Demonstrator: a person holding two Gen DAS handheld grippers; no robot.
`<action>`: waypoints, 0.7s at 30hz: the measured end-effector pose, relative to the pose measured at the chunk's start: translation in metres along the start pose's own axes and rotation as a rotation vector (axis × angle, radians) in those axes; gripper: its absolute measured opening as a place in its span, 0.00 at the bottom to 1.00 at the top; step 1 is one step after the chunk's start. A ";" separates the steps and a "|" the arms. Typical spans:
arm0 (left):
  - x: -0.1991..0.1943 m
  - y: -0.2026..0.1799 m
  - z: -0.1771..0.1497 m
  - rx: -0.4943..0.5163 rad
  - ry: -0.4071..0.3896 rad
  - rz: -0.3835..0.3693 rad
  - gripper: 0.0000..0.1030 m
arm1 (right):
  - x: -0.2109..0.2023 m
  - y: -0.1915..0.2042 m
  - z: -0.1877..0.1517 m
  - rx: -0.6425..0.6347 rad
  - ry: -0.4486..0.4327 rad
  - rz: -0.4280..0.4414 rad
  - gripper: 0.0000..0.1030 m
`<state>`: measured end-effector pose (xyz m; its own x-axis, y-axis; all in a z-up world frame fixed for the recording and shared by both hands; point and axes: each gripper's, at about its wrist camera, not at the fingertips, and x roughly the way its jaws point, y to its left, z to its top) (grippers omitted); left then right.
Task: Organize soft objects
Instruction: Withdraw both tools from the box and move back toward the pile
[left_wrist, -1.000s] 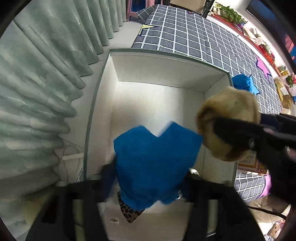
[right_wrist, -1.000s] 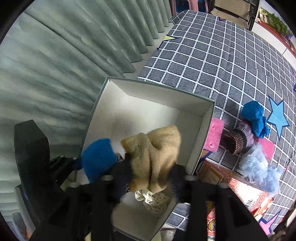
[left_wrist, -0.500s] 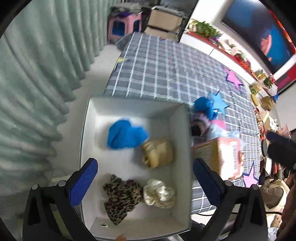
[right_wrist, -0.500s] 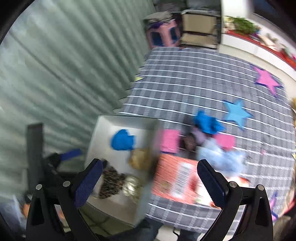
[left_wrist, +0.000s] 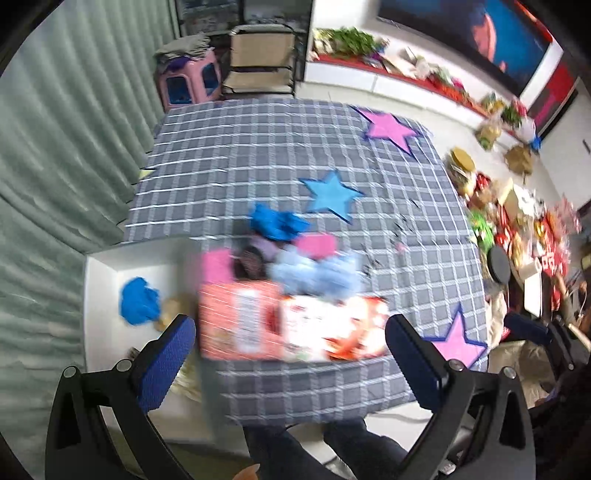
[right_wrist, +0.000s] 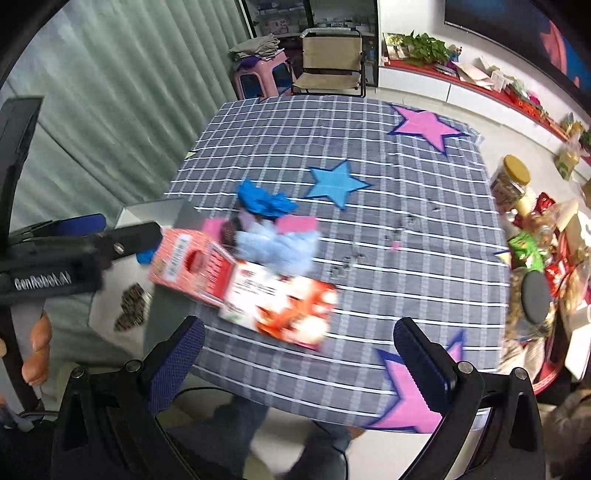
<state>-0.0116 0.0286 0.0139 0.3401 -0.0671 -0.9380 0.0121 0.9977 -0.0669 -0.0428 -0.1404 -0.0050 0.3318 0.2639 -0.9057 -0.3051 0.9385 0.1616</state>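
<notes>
My left gripper is open and empty, high above the table's near edge. My right gripper is also open and empty, high up. A white box at the table's left holds a blue soft item, a tan one and a leopard-print one. On the checked cloth lie a blue soft item, a pale blue fluffy one, a dark knitted one and pink pieces. The same pile shows in the right wrist view, with the pale blue fluffy item at its near side.
A red and white printed carton lies flat at the table's near edge beside the box. The left gripper's body fills the left of the right wrist view. Cluttered goods crowd the floor right of the table. A folding chair stands beyond.
Both grippers let go of the blue and tan items into the box, opened wide, and rose up and back, swinging right toward the table.
</notes>
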 end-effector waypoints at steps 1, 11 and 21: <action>-0.001 -0.016 -0.003 0.002 0.003 -0.003 1.00 | -0.005 -0.013 -0.004 -0.009 0.007 0.003 1.00; -0.008 -0.109 -0.035 -0.003 0.057 0.003 1.00 | -0.014 -0.097 -0.041 0.056 0.061 0.083 1.00; -0.014 -0.131 -0.023 -0.023 0.030 0.054 1.00 | -0.023 -0.120 -0.034 0.052 0.038 0.090 1.00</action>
<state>-0.0399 -0.1012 0.0279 0.3117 -0.0141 -0.9501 -0.0270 0.9994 -0.0237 -0.0439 -0.2671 -0.0171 0.2703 0.3403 -0.9006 -0.2849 0.9218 0.2628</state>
